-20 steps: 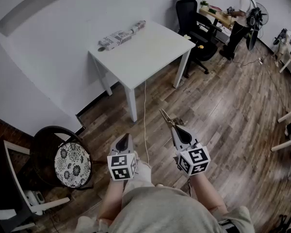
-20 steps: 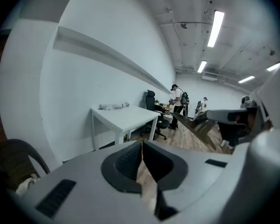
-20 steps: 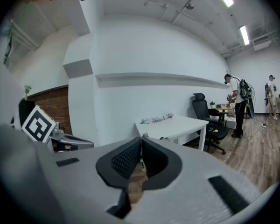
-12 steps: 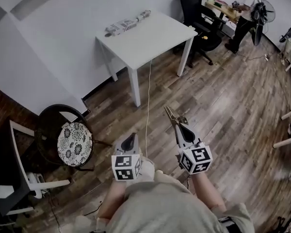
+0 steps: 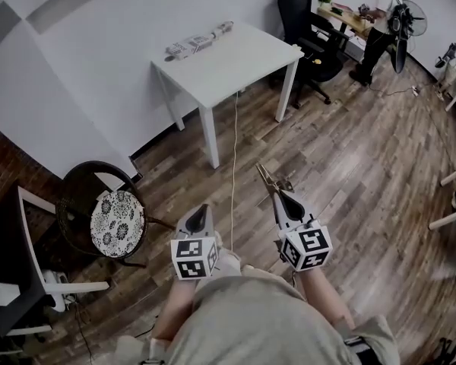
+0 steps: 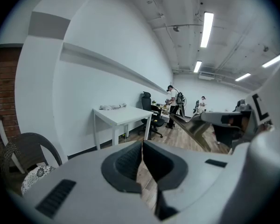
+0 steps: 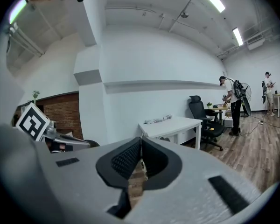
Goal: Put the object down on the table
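The white table [image 5: 228, 59] stands by the wall, well ahead of both grippers; it also shows in the left gripper view [image 6: 123, 115] and the right gripper view [image 7: 175, 124]. My right gripper [image 5: 277, 196] is shut on a slim metal tool that looks like scissors [image 5: 266, 179], which sticks forward over the wooden floor. From the left gripper view the tool [image 6: 191, 126] reaches leftward out of the right gripper. My left gripper [image 5: 200, 208] is shut and holds nothing; its pads [image 6: 130, 160] meet. Both grippers are held at waist height in front of the person.
A long wrapped packet [image 5: 200, 41] lies at the table's back edge. A wicker chair with a patterned cushion [image 5: 115, 223] stands at the left. A white cable [image 5: 232, 150] runs across the floor. A black office chair [image 5: 308, 21] and a person at a desk [image 5: 380, 14] are behind.
The head view has swung a little, so the table sits higher and further right. Both grippers keep their places and the right one still holds the tool.
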The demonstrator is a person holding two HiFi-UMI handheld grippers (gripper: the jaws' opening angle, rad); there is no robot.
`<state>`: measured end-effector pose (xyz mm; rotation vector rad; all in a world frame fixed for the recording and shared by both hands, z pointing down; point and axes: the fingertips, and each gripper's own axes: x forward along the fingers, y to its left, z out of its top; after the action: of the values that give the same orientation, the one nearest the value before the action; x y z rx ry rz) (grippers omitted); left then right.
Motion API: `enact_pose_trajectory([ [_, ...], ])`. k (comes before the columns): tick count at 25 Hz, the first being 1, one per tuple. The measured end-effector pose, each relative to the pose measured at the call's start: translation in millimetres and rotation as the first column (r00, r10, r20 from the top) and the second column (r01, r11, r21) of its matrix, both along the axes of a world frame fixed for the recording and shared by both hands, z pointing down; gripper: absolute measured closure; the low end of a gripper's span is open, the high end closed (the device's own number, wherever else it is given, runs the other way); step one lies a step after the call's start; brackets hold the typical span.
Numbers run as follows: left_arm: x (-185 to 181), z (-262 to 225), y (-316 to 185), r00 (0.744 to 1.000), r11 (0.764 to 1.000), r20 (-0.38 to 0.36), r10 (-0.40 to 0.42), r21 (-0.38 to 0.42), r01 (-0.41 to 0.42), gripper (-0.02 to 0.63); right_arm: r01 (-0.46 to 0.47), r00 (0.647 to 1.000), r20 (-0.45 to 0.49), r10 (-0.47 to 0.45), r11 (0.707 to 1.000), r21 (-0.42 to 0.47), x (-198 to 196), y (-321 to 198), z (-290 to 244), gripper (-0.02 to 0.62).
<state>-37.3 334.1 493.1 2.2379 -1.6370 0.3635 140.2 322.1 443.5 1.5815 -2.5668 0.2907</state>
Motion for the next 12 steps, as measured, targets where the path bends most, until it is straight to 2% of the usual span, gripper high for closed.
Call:
enact_pose_trajectory([
  [5,15,-2,11,1.000,1.000,0.004,0.007,0.011,-0.007,0.596,0.017,1.000,0.003,-0.017,1.000,0.006,8,8,-1,0.586],
  [12,13,0,12,1.000,1.000,0.005,-0.013,-0.002,0.013,0.596,0.039,0.999,0.011,-0.039,0.999,0.005,7,2,-1,0.586],
])
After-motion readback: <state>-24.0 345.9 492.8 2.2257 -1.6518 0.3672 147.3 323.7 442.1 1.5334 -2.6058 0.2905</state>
